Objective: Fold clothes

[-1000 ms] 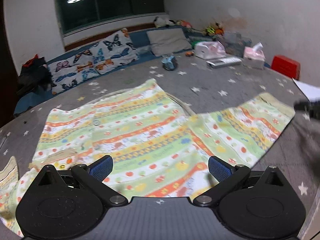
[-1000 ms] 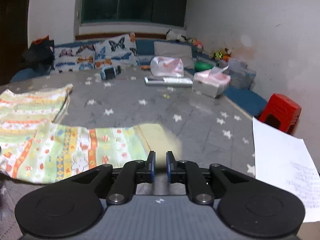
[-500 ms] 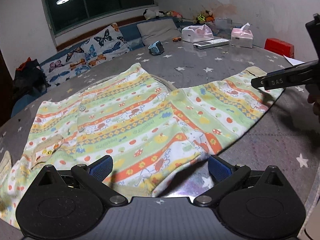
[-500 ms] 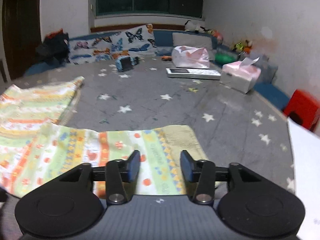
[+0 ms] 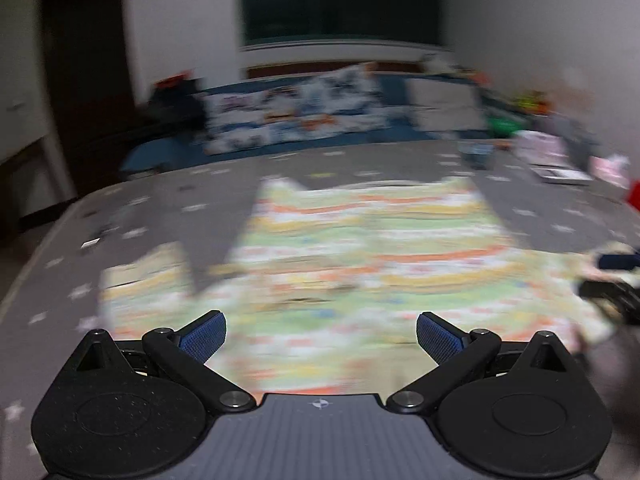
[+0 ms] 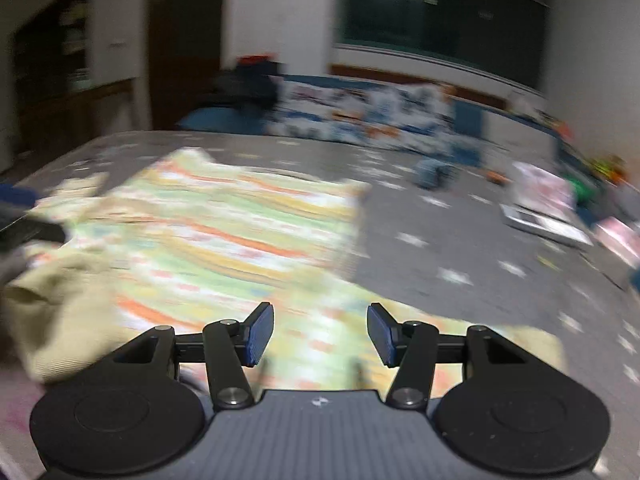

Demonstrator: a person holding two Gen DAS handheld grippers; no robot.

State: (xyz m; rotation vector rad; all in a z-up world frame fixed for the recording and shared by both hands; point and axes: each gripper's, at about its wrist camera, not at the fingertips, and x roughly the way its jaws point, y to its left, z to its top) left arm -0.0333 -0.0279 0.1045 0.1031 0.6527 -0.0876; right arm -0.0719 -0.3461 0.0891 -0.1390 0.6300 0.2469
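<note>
A child's top (image 5: 360, 264), striped green, orange and yellow, lies spread on the grey star-printed cover (image 5: 160, 216); both views are motion-blurred. My left gripper (image 5: 320, 332) hovers open and wide over the garment's near edge, with nothing between its blue pads. The right gripper (image 5: 612, 276) shows dark at the right edge, over the sleeve. In the right wrist view the top (image 6: 224, 240) fills the left half. My right gripper (image 6: 320, 332) is open above the sleeve fabric, pads apart and touching nothing. A beige cuff (image 6: 60, 312) bunches at the lower left.
Butterfly-print pillows (image 5: 296, 120) line the far side under a dark window. A white remote-like slab (image 6: 544, 224), pink tissue packs (image 6: 540, 192) and a small blue object (image 6: 432, 168) sit on the cover to the right. Something red (image 5: 634, 196) shows at the right edge.
The right gripper went from shut on the sleeve's cuff to open, letting it go. Both views have swung left across the garment and are now blurred. The left gripper stayed open.
</note>
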